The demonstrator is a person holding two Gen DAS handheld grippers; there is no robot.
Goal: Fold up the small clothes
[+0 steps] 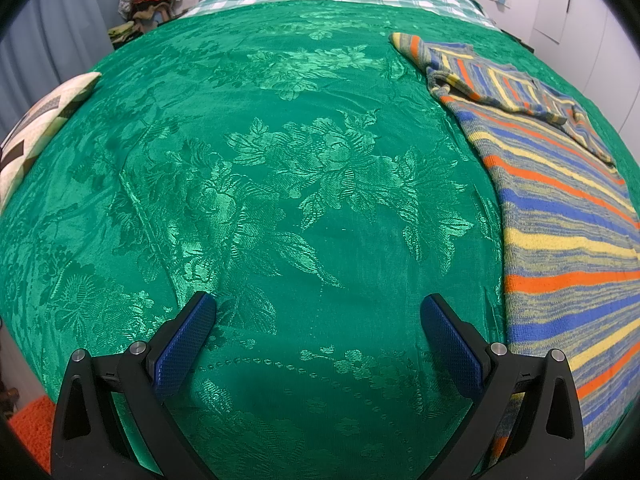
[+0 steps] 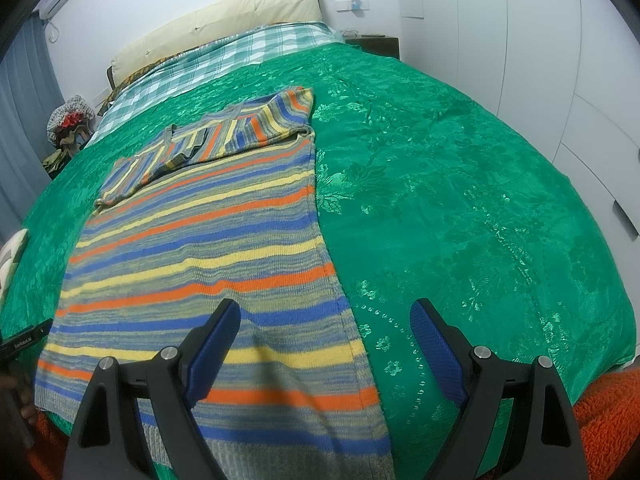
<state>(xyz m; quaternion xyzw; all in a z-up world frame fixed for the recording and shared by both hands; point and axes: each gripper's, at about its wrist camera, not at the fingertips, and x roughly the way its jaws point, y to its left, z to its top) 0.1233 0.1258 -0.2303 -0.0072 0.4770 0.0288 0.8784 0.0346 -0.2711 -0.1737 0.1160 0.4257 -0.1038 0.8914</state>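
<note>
1. Two grippers hang over the bed with nothing between their jaws. The left gripper stands spread wide above bare green bedspread, and the right gripper is just as spread, its left pad over the sweater's lower part and its right pad over the spread beside it.
2. The striped sweater lies flat on the bedspread with its hem at the foot edge nearest the person and its neck toward the headboard. I judge it was laid that way so both lower corners are in easy reach.
3. Its long axis runs from the foot of the bed toward the headboard — the stripes cross that line.
4. The sleeves are already turned in, lying across the chest at the end nearer the headboard, so the body looks like one narrow panel.
5. The left gripper is off the sweater, on the side away from the wardrobe wall, with the knit at the edge of its view.
6. The right gripper straddles the sweater's wardrobe-side edge — probably ready to pinch it for the next fold.
</note>
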